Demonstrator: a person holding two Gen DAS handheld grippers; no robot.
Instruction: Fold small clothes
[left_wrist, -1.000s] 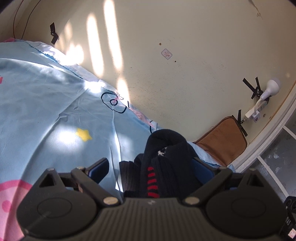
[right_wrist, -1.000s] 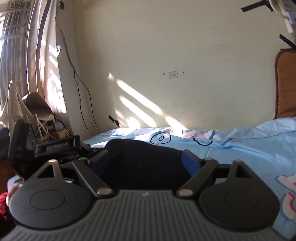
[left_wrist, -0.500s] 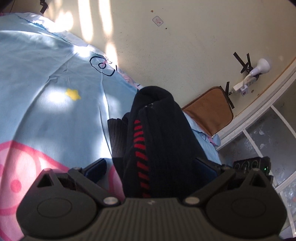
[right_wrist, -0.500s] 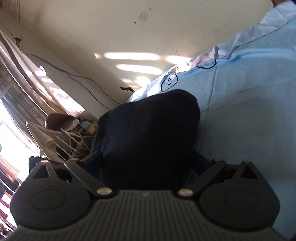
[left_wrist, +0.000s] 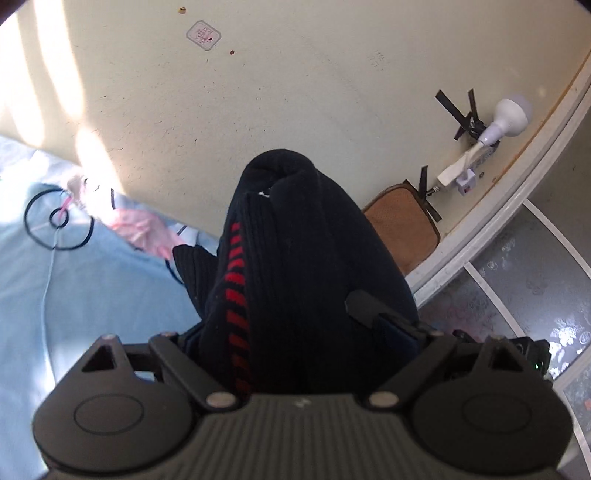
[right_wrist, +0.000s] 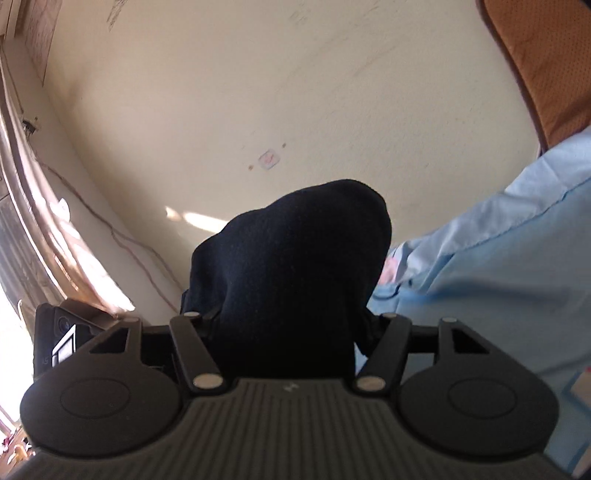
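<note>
A dark navy knit garment with a red striped band is bunched into a thick roll that rises in front of the cream wall. My left gripper holds one end of the roll. Its jaws are closing, and the right finger presses into the cloth while the left one is buried in it. In the right wrist view the plain dark end of the garment fills my right gripper. Those jaws are closing too, and cloth hides both fingers.
The light blue printed bed sheet lies below left, and in the right wrist view the sheet is at the right. A brown cushion leans on the wall by a white lamp. Curtains and cables stand at the left.
Both grippers have drawn in on the garment and carried it up off the sheet toward the wall. The right wrist view has rolled, so the bed now tilts up at the right.
</note>
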